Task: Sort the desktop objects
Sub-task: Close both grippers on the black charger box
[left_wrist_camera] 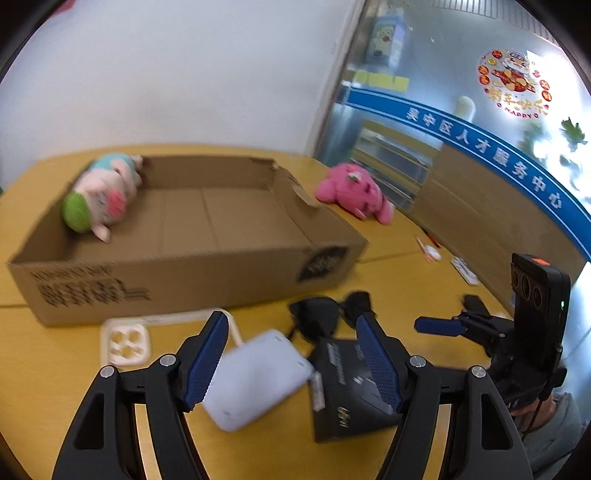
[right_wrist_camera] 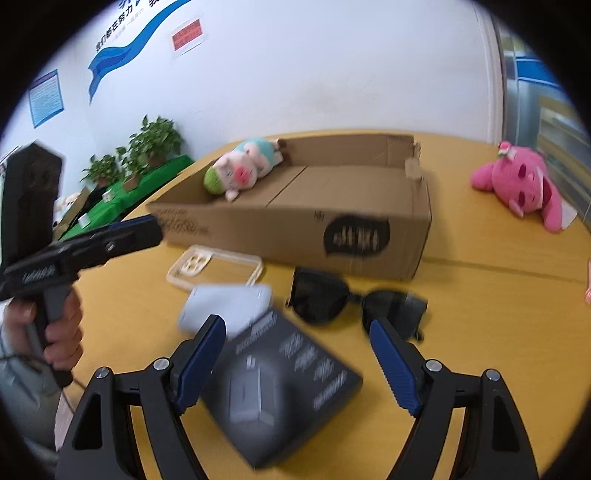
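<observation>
Fingers [left_wrist_camera: 207, 354] spread wide — power bank [left_wrist_camera: 255, 380] between.

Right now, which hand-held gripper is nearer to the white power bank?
Left. The left hand-held gripper is open with the white power bank between its fingers; the right hand-held gripper is open over the black box beside it.

Behind your tabletop [right_wrist_camera: 498, 295]: white wall [right_wrist_camera: 314, 74], carrying a blue wave-shaped banner [right_wrist_camera: 122, 48] with lettering, a red notice [right_wrist_camera: 187, 36] and a blue-framed poster [right_wrist_camera: 46, 96]. Low at your left: potted plants [right_wrist_camera: 147, 147], several, standing on a green-covered surface [right_wrist_camera: 122, 195]. At your right: glass partition [left_wrist_camera: 461, 92] with a blue lettered stripe [left_wrist_camera: 480, 144] and a round red-and-yellow festive sticker [left_wrist_camera: 514, 85] (text too small to read).
</observation>
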Demonstrator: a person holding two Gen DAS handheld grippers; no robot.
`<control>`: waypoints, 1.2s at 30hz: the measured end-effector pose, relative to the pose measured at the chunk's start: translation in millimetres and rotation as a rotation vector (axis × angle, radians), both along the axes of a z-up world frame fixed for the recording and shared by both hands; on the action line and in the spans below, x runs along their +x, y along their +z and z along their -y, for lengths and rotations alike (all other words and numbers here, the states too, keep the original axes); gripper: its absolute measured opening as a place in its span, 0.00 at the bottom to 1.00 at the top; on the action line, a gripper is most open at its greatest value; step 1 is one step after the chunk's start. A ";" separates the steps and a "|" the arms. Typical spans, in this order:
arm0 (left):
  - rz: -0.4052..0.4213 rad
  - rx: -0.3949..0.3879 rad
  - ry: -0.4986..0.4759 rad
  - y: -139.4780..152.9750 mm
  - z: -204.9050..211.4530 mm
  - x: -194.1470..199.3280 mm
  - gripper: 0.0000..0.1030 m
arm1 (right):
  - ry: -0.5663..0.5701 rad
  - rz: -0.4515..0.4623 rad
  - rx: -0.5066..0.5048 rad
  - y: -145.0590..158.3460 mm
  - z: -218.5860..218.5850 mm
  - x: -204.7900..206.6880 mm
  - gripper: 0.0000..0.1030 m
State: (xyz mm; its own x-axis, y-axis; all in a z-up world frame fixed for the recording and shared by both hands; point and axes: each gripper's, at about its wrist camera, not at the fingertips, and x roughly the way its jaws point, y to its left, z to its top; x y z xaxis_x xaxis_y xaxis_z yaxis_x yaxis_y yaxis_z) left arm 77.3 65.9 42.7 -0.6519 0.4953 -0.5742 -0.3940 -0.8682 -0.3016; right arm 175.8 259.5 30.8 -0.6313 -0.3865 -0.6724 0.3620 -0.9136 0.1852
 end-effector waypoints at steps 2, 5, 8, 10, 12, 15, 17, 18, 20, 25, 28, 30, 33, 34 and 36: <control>0.044 0.015 -0.039 -9.2 -11.5 -1.1 0.74 | 0.040 0.025 0.012 -7.9 -0.9 15.3 0.78; 0.106 0.040 -0.133 -22.7 -31.9 -1.1 0.74 | 0.101 0.059 0.024 -17.0 3.4 26.9 0.78; 0.161 0.047 -0.191 -35.6 -47.5 -2.2 0.74 | 0.118 0.083 0.032 -28.8 10.3 26.5 0.78; 0.218 0.062 -0.198 -45.9 -50.9 -5.1 0.74 | 0.114 0.097 0.037 -35.2 14.3 22.9 0.78; 0.249 0.071 -0.201 -53.4 -52.0 -5.8 0.73 | 0.116 0.108 0.054 -40.6 18.6 19.3 0.78; 0.302 0.070 -0.219 -64.3 -55.0 -5.3 0.72 | 0.117 0.118 0.054 -44.5 18.8 16.0 0.78; 0.315 0.048 -0.224 -69.9 -59.0 -2.9 0.72 | 0.119 0.129 0.051 -45.9 18.4 13.6 0.78; 0.319 0.031 -0.225 -72.9 -62.0 -1.8 0.74 | 0.120 0.128 0.058 -46.4 19.0 13.5 0.78; 0.331 0.050 -0.220 -76.0 -60.5 -2.3 0.74 | 0.120 0.123 0.071 -47.7 20.0 13.5 0.78; 0.393 0.082 -0.229 -83.0 -57.7 -5.7 0.74 | 0.122 0.137 0.070 -49.7 19.3 13.8 0.78; 0.401 0.065 -0.256 -81.6 -60.2 -2.2 0.73 | 0.150 0.141 0.098 -49.8 20.5 17.3 0.78; 0.390 0.056 -0.255 -80.4 -58.7 -4.0 0.73 | 0.162 0.137 0.119 -49.3 19.6 18.7 0.78; 0.421 0.098 -0.211 -85.0 -51.5 -16.9 0.73 | 0.170 0.143 0.148 -53.8 18.3 20.6 0.78; 0.431 0.115 -0.209 -87.6 -50.4 -21.0 0.73 | 0.164 0.152 0.159 -56.3 18.6 19.1 0.78; 0.424 0.125 -0.264 -91.3 -58.3 -24.2 0.74 | 0.158 0.160 0.166 -59.5 21.4 16.5 0.78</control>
State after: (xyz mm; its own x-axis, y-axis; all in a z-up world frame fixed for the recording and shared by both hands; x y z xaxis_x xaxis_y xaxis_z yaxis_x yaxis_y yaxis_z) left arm 53.1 124.2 -48.6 -0.2183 0.6931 -0.6870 -0.4154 -0.7030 -0.5773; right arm 192.2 238.1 -28.7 -0.4525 -0.3478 -0.8212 0.4807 -0.8707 0.1038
